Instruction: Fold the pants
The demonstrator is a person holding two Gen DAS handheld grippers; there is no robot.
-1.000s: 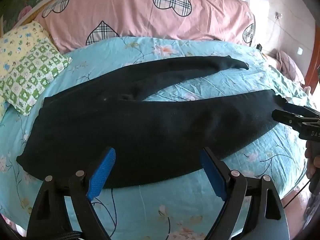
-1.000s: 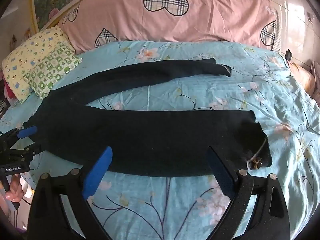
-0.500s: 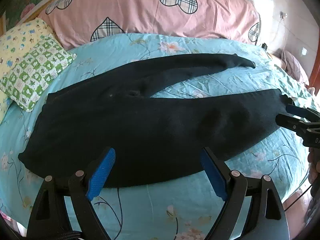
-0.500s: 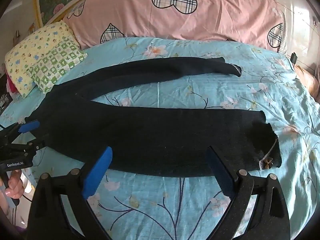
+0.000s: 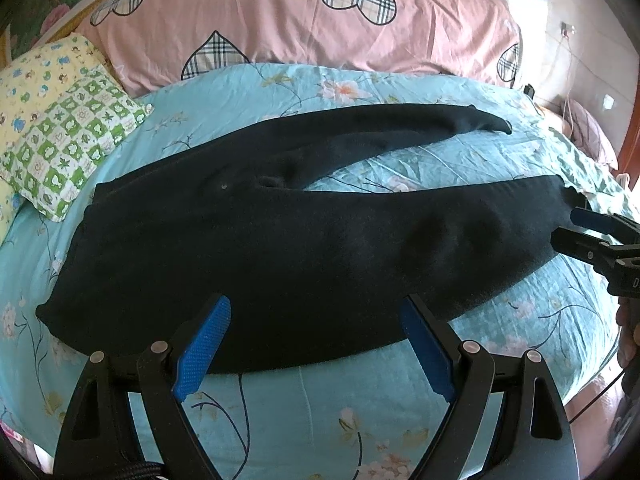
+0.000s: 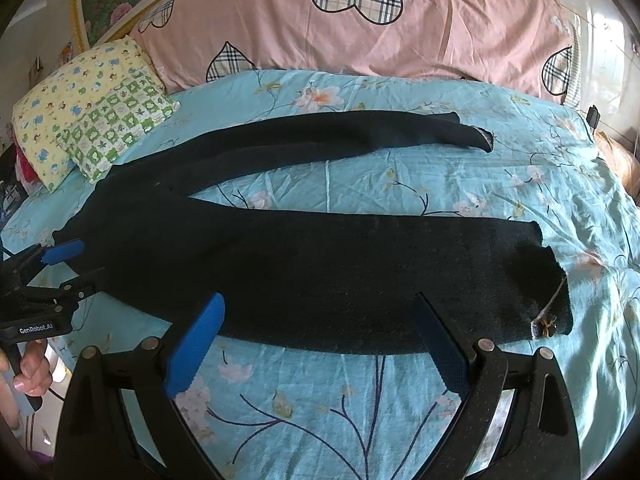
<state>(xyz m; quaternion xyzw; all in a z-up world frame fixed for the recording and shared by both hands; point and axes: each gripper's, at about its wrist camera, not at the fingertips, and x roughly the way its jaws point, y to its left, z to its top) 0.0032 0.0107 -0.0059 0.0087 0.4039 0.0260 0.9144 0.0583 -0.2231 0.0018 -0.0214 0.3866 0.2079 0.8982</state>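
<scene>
Cut off at the left wrist view's right edge: right hand-held gripper (image 5: 570,226). Too small to identify: trinket (image 6: 546,325) at pants (image 6: 320,268) hem. Hidden under pants: part of bed (image 6: 400,184).

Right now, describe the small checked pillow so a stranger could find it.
Start at the blue flowered bed with black pants laid across it. At its far left corner, the green-and-white checked pillow lies on a yellow pillow; it alone is checked.

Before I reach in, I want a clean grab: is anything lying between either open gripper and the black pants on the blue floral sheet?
Nothing visible. The left gripper and right gripper face the black pants directly; only bare blue floral sheet lies between. The green checked pillow sits off beside the waistband.
</scene>
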